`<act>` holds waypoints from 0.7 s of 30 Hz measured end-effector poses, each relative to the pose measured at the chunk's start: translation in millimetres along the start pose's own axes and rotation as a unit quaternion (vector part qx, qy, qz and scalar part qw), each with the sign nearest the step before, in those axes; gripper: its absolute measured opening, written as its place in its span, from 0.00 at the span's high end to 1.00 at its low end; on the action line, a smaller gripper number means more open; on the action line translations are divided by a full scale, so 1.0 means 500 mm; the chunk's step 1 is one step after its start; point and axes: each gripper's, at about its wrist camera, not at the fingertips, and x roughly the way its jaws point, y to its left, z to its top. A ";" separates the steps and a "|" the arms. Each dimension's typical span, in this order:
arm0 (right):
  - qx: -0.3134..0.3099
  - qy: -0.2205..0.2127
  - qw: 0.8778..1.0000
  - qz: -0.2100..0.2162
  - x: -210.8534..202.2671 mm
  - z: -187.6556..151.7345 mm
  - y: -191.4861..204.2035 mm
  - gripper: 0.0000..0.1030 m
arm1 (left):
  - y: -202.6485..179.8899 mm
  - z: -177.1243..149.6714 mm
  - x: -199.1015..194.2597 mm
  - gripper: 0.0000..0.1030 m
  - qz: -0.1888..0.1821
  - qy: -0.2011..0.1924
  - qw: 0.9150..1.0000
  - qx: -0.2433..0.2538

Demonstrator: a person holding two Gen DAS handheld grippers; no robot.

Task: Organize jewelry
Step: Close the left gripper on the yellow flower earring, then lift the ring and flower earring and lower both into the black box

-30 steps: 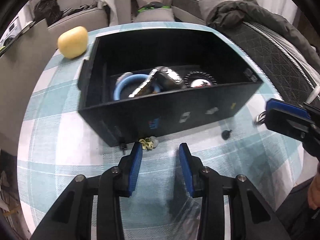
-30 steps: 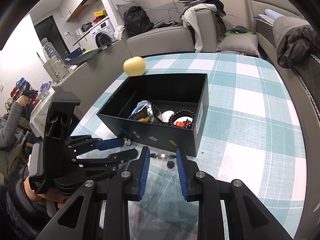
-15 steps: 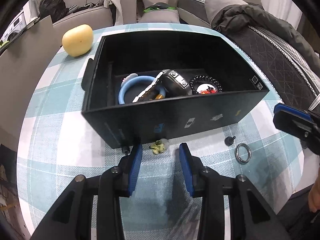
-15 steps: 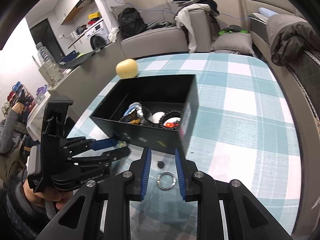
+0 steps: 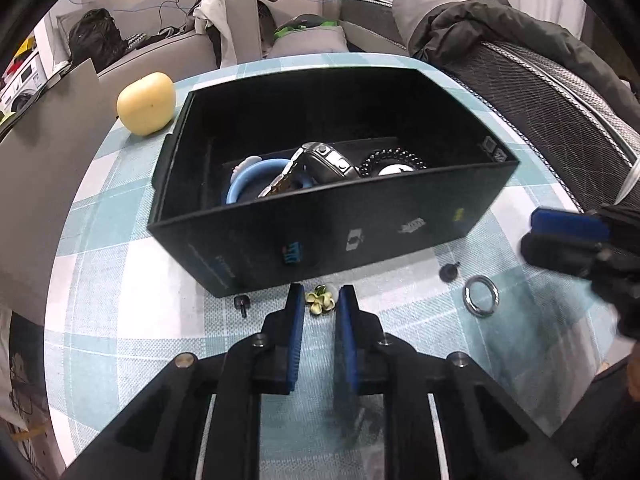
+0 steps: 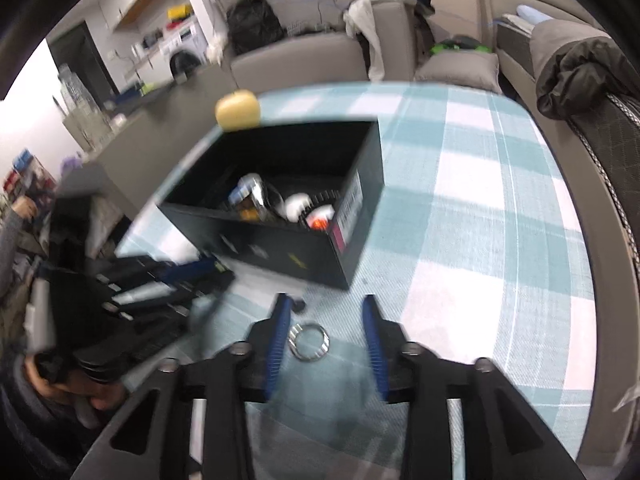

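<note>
A black box (image 5: 320, 232) stands on the checked cloth and holds a blue bangle (image 5: 248, 176), a watch (image 5: 320, 164) and a black bead bracelet (image 5: 392, 160). Just in front of it lies a small yellow flower earring (image 5: 320, 300), between the tips of my left gripper (image 5: 321, 300). Those jaws are closing, narrow, with slim gaps beside the flower. A silver ring (image 6: 310, 338) lies flat on the cloth between the fingers of my right gripper (image 6: 326, 312), nearer the left finger. Its jaws are opening and do not touch the ring.
Two small black studs (image 5: 448, 272) (image 5: 243, 302) lie on the cloth by the box's front wall. A yellow fruit (image 5: 146, 104) sits behind the box at the left. Sofas with clothes and a dark jacket (image 5: 500, 36) border the table's far and right sides.
My left jaws have narrowed around the flower earring. The right jaws have spread wider over the ring, which now lies on the cloth. The right view has shifted and blurred.
</note>
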 end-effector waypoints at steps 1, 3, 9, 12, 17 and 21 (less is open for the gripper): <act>-0.005 0.010 1.000 -0.006 0.009 -0.005 0.001 0.62 | -0.001 0.001 -0.004 0.88 -0.002 -0.002 1.000 0.002; -0.017 0.033 0.999 -0.011 0.027 -0.016 0.007 0.62 | 0.001 0.002 -0.014 0.88 -0.005 -0.011 1.000 0.002; -0.057 0.061 0.996 -0.027 0.055 -0.034 0.043 0.62 | 0.015 0.007 -0.034 0.88 -0.019 -0.027 0.999 -0.006; -0.057 0.061 0.996 -0.025 0.057 -0.033 0.048 0.62 | 0.023 0.009 -0.034 0.88 -0.022 -0.028 0.999 -0.012; -0.079 0.062 0.994 -0.033 0.063 -0.034 0.068 0.62 | 0.027 0.013 -0.037 0.88 -0.026 -0.031 0.999 -0.020; -0.115 0.055 0.990 -0.060 0.070 -0.042 0.090 0.64 | 0.027 0.014 -0.044 0.88 -0.031 -0.037 0.999 -0.022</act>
